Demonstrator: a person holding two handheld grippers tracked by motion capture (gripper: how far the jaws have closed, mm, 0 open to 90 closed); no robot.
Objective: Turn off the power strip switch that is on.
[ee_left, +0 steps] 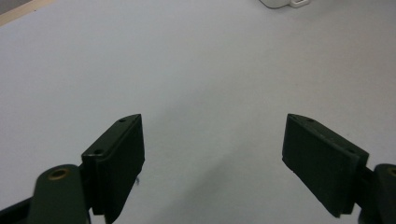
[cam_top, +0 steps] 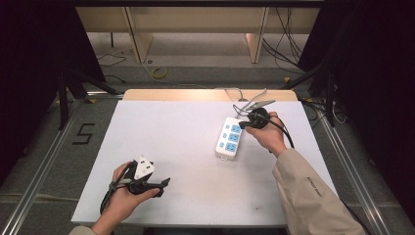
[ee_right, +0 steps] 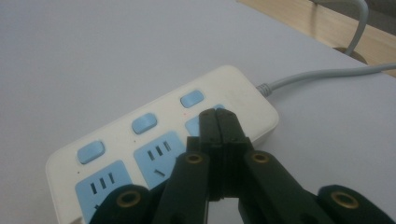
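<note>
In the high view, a white plastic power strip with blue sockets (cam_top: 229,138) is seen lying right of centre on the white bench (cam_top: 186,147). The right gripper (cam_top: 243,125) is held over its far end, and the left gripper (cam_top: 164,185) near the bench's front left, well apart.

In the left gripper view, the jaws are spread wide with nothing between them.

In the right gripper view, the jaws are pressed together, empty, over the power strip's socket nearest its grey cable (ee_right: 317,74).
</note>
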